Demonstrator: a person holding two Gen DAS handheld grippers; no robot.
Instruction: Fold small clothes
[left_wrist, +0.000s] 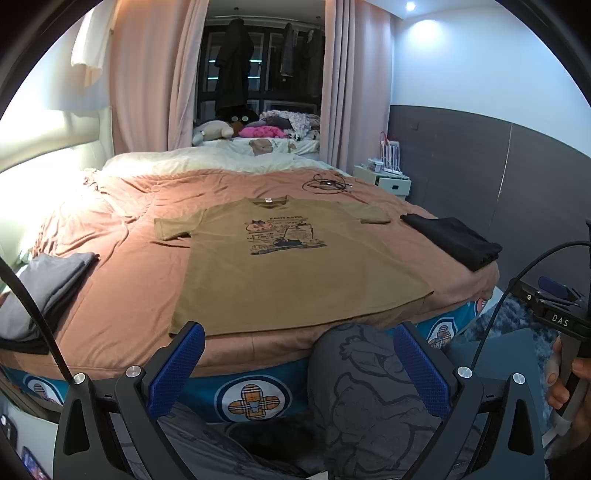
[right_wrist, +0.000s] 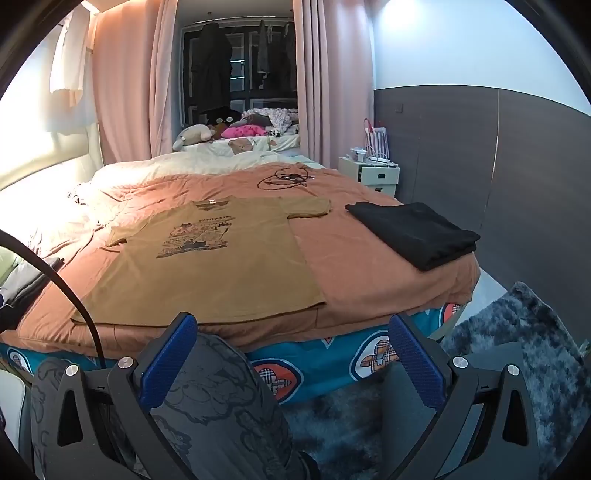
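Bed (left_wrist: 122, 266) bears tan T-shirt (left_wrist: 288, 273), folded clothes (left_wrist: 454, 236).

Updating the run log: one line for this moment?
tan T-shirt: flat, unfolded | left gripper: open, empty | right gripper: open, empty | black folded garment: bed's right
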